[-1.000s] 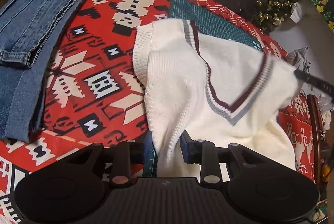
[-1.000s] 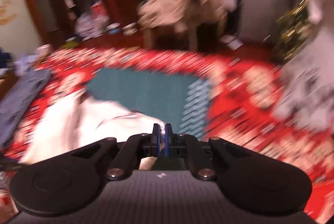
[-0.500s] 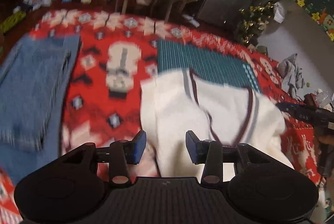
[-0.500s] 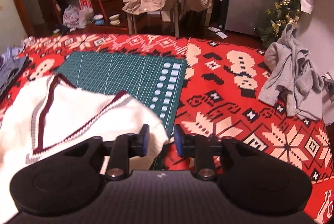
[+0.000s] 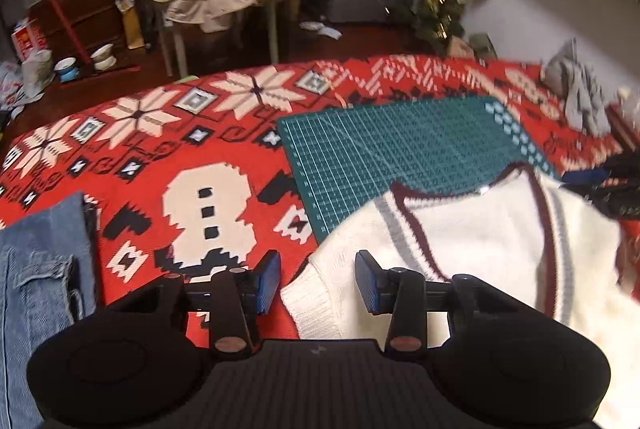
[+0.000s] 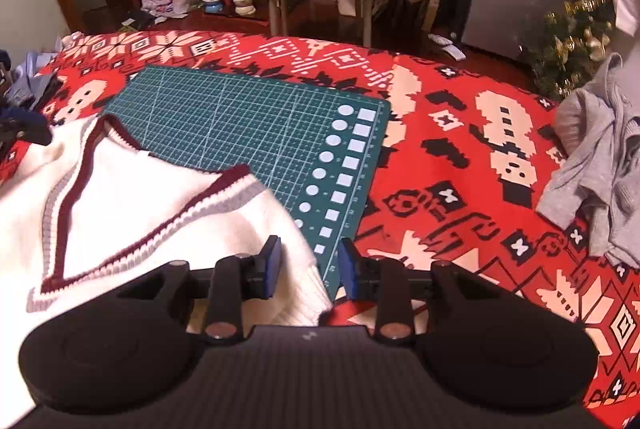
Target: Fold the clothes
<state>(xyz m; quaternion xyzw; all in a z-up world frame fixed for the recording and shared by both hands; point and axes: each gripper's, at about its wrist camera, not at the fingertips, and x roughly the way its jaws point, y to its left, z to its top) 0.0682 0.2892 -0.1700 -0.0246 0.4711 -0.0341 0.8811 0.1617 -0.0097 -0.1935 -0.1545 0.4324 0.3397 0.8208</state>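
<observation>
Both grippers just released white vest (image 5: 480,241): left gripper (image 5: 316,279) and right gripper (image 6: 308,267) jaws now spread, empty. Vest lies overlapping green mat (image 6: 248,121) near edge. Fold laid or repositioning.

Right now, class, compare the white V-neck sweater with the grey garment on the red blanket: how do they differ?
The white V-neck sweater is spread fairly flat, partly over the green cutting mat; the grey garment lies crumpled in a heap off the mat. The sweater has maroon and grey trim; the grey garment looks plain. Both rest on the red blanket, with no gripper holding either.
</observation>
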